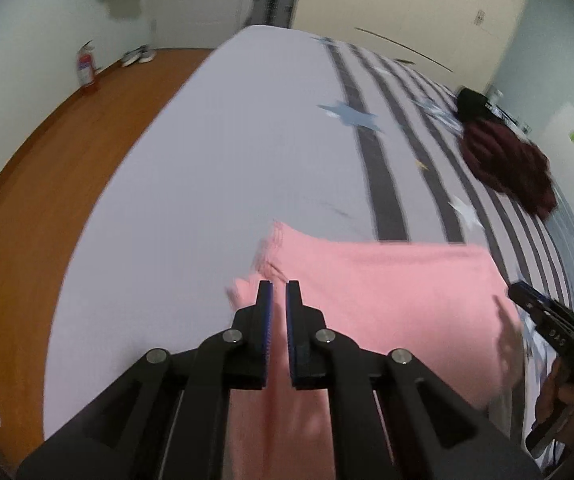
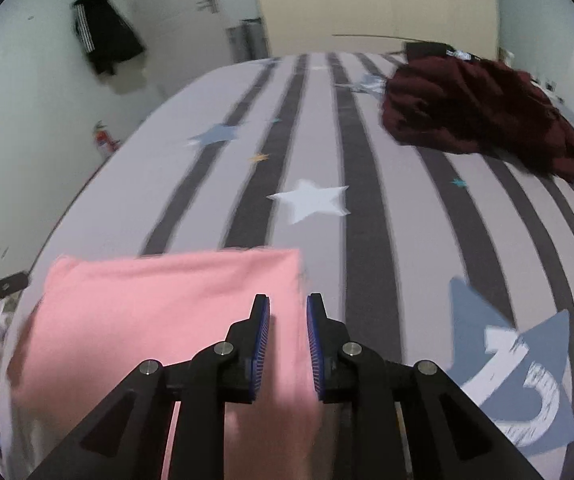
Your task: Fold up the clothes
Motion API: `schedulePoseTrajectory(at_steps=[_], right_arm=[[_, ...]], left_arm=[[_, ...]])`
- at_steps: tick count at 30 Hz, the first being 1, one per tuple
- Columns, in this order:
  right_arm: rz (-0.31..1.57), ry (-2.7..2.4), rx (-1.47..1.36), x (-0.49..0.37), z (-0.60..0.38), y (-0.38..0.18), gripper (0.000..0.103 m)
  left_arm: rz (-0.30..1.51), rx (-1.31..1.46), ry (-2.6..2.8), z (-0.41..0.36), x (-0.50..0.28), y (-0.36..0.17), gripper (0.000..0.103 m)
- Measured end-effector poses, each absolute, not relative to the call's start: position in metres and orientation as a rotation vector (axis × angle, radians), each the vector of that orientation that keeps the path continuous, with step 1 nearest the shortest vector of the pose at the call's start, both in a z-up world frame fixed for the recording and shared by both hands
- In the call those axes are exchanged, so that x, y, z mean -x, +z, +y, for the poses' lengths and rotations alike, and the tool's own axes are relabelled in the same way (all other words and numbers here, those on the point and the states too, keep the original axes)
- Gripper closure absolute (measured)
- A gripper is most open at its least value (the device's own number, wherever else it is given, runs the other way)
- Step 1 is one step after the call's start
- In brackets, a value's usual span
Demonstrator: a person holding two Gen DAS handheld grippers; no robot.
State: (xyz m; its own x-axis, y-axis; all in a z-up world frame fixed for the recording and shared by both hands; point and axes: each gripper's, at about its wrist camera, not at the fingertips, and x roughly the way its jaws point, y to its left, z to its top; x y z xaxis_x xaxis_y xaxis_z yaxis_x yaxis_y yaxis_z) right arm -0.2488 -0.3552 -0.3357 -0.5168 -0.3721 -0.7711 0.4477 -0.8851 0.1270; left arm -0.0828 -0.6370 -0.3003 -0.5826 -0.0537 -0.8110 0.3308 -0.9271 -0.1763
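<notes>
**Folding a pink garment at the near edge of the bed**

Lying flat on the bed, the pink garment [image 1: 387, 300] is a soft, matte knit, folded into a rough rectangle with a straight far edge and a stitched hem at its left corner. Its long axis runs side to side across the bed, parallel to the near edge. Motion blur softens its outline in both views.

The left gripper [image 1: 279, 292] hangs over the garment's left end, its black fingers with ribbed blue pads a narrow gap apart; whether cloth sits between them, I cannot tell. The right gripper [image 2: 288, 308] is over the garment's right edge, jaws parted a little wider, with pink cloth visible in the gap; whether it is pinched is also unclear.

Beneath, the bed sheet [image 2: 367, 240] is pale lilac with dark grey stripes and printed stars. A crumpled maroon garment [image 2: 479, 112] lies well apart, toward the far right corner. A wooden floor [image 1: 47, 184] borders the bed on the left.
</notes>
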Motion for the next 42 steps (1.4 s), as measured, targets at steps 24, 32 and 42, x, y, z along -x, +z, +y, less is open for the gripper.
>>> schedulePoseTrajectory(at_steps=[24,32,42], right_arm=[[-0.121,-2.274,-1.48,0.245,-0.311,-0.359,0.043],[-0.276,-2.134,-1.524,0.246,-0.315,-0.378,0.035],[-0.315,-2.02,-1.541,0.245,-0.34,-0.386,0.034]], left_arm=[[0.829,-1.428,-2.359,-0.648,0.073,-0.355,0.034],[0.94,-1.501,-2.362,-0.637,0.078,-0.362,0.03],[0.88,-1.529,-2.415,-0.63,0.109,-0.35,0.056]])
